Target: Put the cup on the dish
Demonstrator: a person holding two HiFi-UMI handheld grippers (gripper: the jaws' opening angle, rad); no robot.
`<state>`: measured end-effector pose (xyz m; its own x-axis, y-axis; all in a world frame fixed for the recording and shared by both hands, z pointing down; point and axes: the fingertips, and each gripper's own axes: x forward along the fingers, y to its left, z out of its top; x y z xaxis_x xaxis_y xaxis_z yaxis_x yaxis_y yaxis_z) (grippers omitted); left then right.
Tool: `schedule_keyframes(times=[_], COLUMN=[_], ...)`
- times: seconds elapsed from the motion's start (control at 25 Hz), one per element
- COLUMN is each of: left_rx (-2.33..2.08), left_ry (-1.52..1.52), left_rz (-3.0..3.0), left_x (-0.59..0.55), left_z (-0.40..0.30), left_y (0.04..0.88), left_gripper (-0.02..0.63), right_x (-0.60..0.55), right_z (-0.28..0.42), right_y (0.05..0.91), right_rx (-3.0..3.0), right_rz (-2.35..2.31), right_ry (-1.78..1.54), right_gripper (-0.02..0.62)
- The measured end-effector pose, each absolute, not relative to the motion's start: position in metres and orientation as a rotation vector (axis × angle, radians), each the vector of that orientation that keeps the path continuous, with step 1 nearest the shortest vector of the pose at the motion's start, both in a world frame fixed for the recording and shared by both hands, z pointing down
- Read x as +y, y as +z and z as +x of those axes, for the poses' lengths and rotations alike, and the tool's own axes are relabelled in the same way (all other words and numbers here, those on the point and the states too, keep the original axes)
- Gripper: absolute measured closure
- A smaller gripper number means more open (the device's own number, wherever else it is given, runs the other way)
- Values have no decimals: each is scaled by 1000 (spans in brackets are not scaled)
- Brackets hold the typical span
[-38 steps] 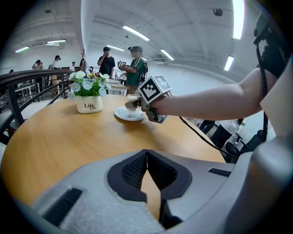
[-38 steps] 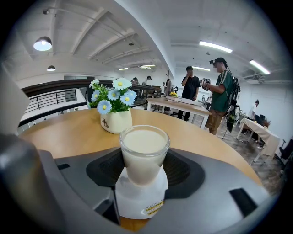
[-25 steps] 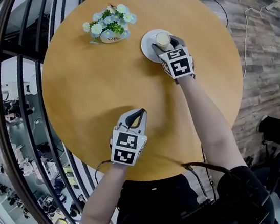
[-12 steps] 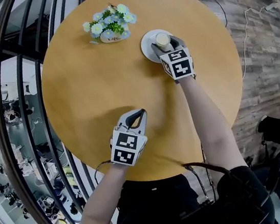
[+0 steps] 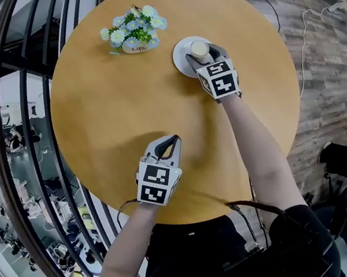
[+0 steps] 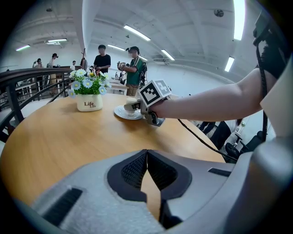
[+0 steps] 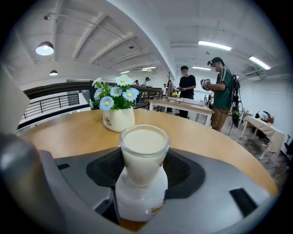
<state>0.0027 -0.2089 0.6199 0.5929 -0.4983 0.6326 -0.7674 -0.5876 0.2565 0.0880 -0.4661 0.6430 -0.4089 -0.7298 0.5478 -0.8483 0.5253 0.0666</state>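
A glass cup [image 5: 199, 48] of milky liquid with a white lower part is over the white dish [image 5: 182, 60] at the far side of the round wooden table [image 5: 111, 105]. My right gripper [image 5: 204, 53] is shut on the cup [image 7: 144, 151], its dark pads pressing both sides. From the left gripper view the cup [image 6: 131, 104] stands upright at the dish [image 6: 123, 114]; whether it rests on it I cannot tell. My left gripper [image 5: 175, 139] hovers near the table's front, shut and holding nothing.
A white pot of blue and white flowers [image 5: 135, 34] stands left of the dish, close to it. A curved dark railing [image 5: 28, 155] runs along the table's left side. Two people [image 7: 222, 91] stand by far tables. A cable [image 5: 304, 39] lies on the floor at right.
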Motion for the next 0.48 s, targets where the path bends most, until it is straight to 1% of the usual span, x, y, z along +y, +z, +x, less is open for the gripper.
schedule_keyframes(times=[0.48], left_rx=[-1007], left_ry=[696], left_rz=[2310], left_x=[-212], left_z=[7], left_y=[619], left_gripper=[598], right_x=[-467], right_z=[86], right_y=[643], right_rx=[-2264], right_rz=[1265], right_ry=[302], right_gripper=[338])
